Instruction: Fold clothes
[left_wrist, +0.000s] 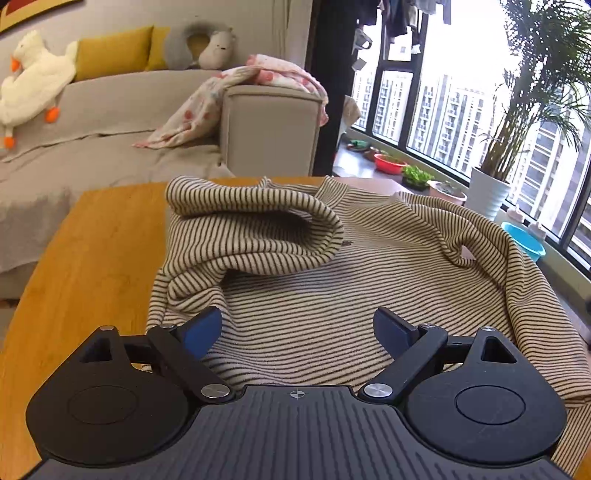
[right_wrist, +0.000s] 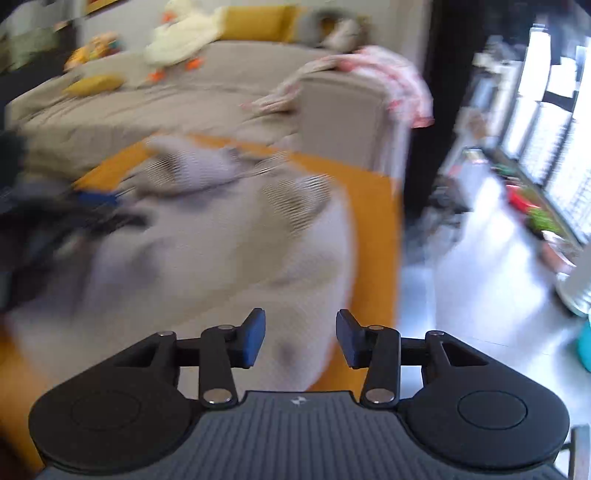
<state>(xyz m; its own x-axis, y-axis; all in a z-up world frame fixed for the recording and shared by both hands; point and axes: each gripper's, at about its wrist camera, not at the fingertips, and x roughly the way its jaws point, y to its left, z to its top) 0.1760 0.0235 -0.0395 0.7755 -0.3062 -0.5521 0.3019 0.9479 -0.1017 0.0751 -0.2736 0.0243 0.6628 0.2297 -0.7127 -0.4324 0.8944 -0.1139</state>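
A beige shirt with thin dark stripes (left_wrist: 332, 273) lies spread on the orange wooden table (left_wrist: 99, 251). One sleeve (left_wrist: 255, 225) is folded over onto its upper left part. My left gripper (left_wrist: 297, 332) is open and empty, low over the shirt's near edge. In the right wrist view, which is motion-blurred, the shirt (right_wrist: 229, 236) lies on the table (right_wrist: 373, 229). My right gripper (right_wrist: 301, 338) is open and empty above the shirt's near right corner. The left gripper (right_wrist: 92, 206) shows as a dark blur at the left.
A grey sofa (left_wrist: 110, 122) stands behind the table with a white plush duck (left_wrist: 33, 81), yellow cushions and a pink patterned blanket (left_wrist: 236, 99). At the right are tall windows, a potted palm (left_wrist: 487, 192), a red basin (left_wrist: 389, 163) and a blue basin (left_wrist: 524, 240).
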